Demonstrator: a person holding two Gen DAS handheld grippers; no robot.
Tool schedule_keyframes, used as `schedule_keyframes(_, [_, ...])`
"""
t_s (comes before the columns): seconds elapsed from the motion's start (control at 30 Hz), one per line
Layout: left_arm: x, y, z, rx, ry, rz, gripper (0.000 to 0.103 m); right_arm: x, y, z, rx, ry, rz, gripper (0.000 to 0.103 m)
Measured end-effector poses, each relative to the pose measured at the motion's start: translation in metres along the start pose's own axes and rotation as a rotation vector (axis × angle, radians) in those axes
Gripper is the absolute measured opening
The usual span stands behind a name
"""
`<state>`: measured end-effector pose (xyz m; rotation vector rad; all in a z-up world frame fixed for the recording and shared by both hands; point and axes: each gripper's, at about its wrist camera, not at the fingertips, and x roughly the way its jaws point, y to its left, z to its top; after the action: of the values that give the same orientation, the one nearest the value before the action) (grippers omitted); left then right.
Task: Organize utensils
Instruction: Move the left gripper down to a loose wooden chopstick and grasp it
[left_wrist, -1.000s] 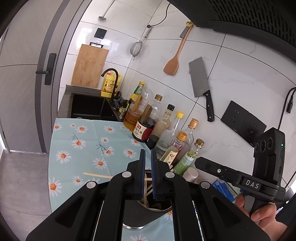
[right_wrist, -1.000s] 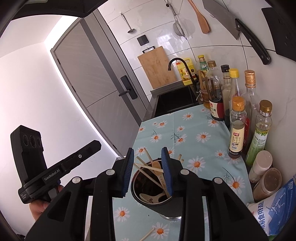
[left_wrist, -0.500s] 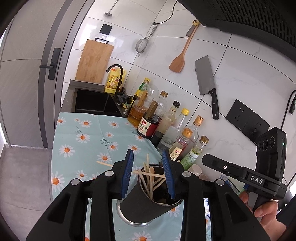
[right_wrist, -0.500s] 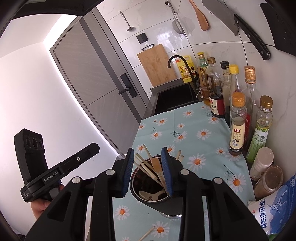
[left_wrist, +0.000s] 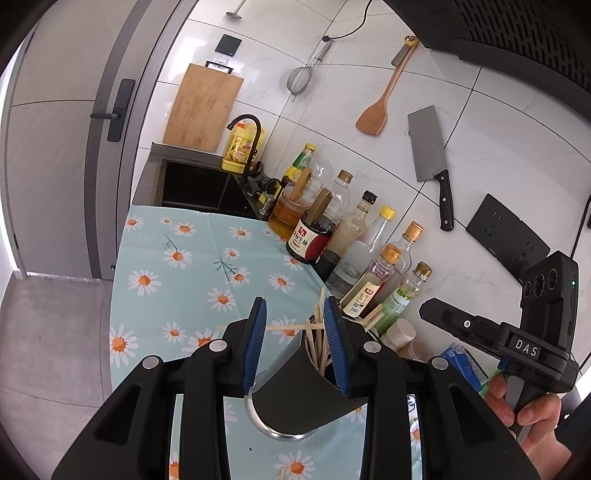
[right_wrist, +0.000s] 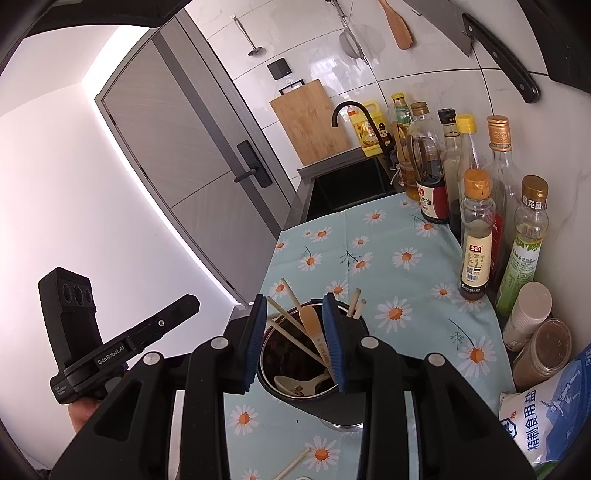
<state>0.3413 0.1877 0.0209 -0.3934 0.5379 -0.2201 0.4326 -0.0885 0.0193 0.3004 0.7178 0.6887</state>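
Observation:
A black metal cup (left_wrist: 291, 406) (right_wrist: 332, 410) stands on the daisy-print cloth (left_wrist: 177, 280). It holds several wooden chopsticks (left_wrist: 317, 343) (right_wrist: 291, 325), a wooden spoon (right_wrist: 312, 321) and a white ceramic spoon (right_wrist: 295, 382). My left gripper (left_wrist: 295, 301) is open just above and in front of the cup, and its blue pads touch nothing. My right gripper (right_wrist: 294, 297) hangs open over the cup's mouth, with the utensil tops showing between its fingers. One loose chopstick (right_wrist: 293, 463) lies on the cloth in front of the cup.
Sauce and oil bottles (right_wrist: 476, 240) line the tiled wall to the right, with two small jars (right_wrist: 528, 314) and a salt bag (right_wrist: 546, 417) beside them. A black sink (left_wrist: 199, 184) lies beyond the cloth. A cleaver (left_wrist: 430, 155) hangs on the wall.
My left gripper's jaws have gone from shut to open, and it has sunk a little toward the cup. The right gripper has stayed in place, open.

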Motion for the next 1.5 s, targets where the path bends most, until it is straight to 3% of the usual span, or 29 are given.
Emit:
schedule_keyframes(0.43, [0.006,0.015,-0.01,-0.011,0.033,0.021,0.035,0.001,-0.003,-0.001,0.014,0.007,-0.008,0.035])
schedule_keyframes(0.6, [0.014,0.028,-0.019,-0.017,0.084,0.059,0.035,0.001,-0.005,-0.004,0.018,0.014,-0.008,0.035])
schedule_keyframes(0.77, [0.035,0.054,-0.039,-0.064,0.212,0.167,0.035,0.0,-0.007,-0.005,0.028,0.016,-0.014,0.035])
schedule_keyframes(1.13, [0.083,0.099,-0.07,-0.196,0.414,0.248,0.035,0.0,-0.007,-0.009,0.032,0.03,-0.009,0.036])
schedule_keyframes(1.27, [0.109,0.11,-0.075,-0.253,0.501,0.309,0.035,-0.002,-0.006,-0.011,0.037,0.029,-0.002,0.036])
schedule_keyframes(1.5, [0.138,0.1,-0.068,-0.197,0.612,0.401,0.033,-0.009,-0.008,-0.01,0.062,0.009,0.0,0.037])
